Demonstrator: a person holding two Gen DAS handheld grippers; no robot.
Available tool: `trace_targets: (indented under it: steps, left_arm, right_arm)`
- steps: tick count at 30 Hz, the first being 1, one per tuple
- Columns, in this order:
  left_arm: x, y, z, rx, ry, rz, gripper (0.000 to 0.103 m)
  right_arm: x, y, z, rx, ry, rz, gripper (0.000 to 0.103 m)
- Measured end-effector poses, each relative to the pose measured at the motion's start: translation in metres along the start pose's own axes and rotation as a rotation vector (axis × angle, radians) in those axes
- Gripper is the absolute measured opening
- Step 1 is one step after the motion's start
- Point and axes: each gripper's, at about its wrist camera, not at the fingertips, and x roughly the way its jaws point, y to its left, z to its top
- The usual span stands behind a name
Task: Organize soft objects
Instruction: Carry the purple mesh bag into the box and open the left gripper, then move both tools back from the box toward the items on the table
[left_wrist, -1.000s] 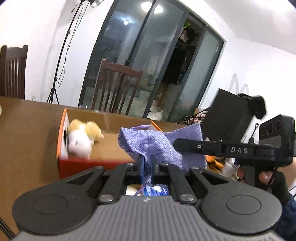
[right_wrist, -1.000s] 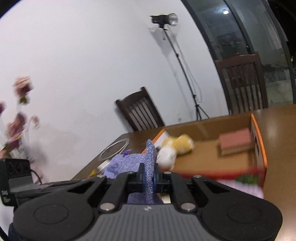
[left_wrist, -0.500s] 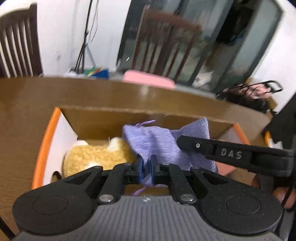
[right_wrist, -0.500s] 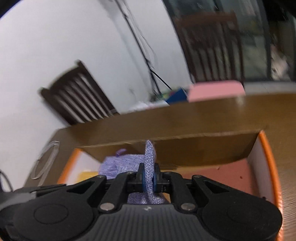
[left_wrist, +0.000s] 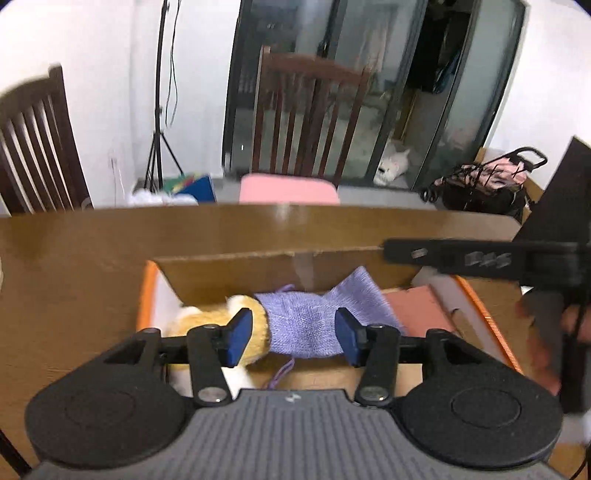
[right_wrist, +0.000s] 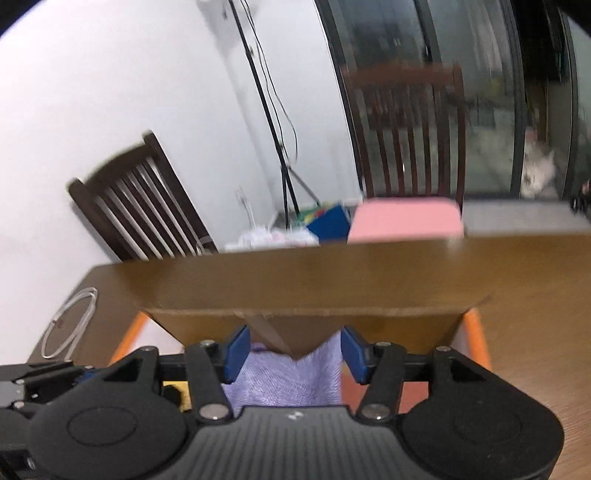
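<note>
A purple knitted pouch (left_wrist: 314, 317) lies inside the orange-rimmed cardboard box (left_wrist: 147, 291), draped partly over a yellow and white plush toy (left_wrist: 207, 321). My left gripper (left_wrist: 293, 339) hovers just over the pouch with its jaws opening, and the blue pads (left_wrist: 238, 341) stand clear of the cloth. A reddish sponge block (left_wrist: 417, 306) lies to the pouch's right. In the right wrist view my right gripper (right_wrist: 295, 354) is also opening above the pouch (right_wrist: 284, 384), touching nothing. The box's back flap (right_wrist: 295, 321) hides the pouch's far end.
The box stands on a brown wooden table (left_wrist: 74, 258). A white cable loop (right_wrist: 70, 325) lies at the table's left. Two dark wooden chairs (left_wrist: 310, 118) stand behind, one with a pink cushion (left_wrist: 288, 188). A light stand (left_wrist: 159, 92) is by the wall.
Both grippers, each shut on the purple pouch a moment ago, have travelled over the box and let go. The pouch now rests in the box on the plush toy.
</note>
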Motion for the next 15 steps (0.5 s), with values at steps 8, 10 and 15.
trace_targets:
  steps: [8,10,15]
  left_arm:
    - [-0.121,0.001,-0.040,0.054,-0.154,0.053,0.063]
    - [-0.144,-0.002,-0.057,0.068,-0.198,0.069,0.068]
    - [-0.199,-0.017,-0.120,0.100,-0.289,0.073,0.081]
  right_arm:
    - [-0.138,0.001,-0.022,-0.087,-0.139,0.017,0.065]
    - [-0.168,0.002,-0.038,-0.098,-0.168,0.032,0.067]
    - [-0.225,0.009,-0.104,-0.128,-0.237,0.091,0.074]
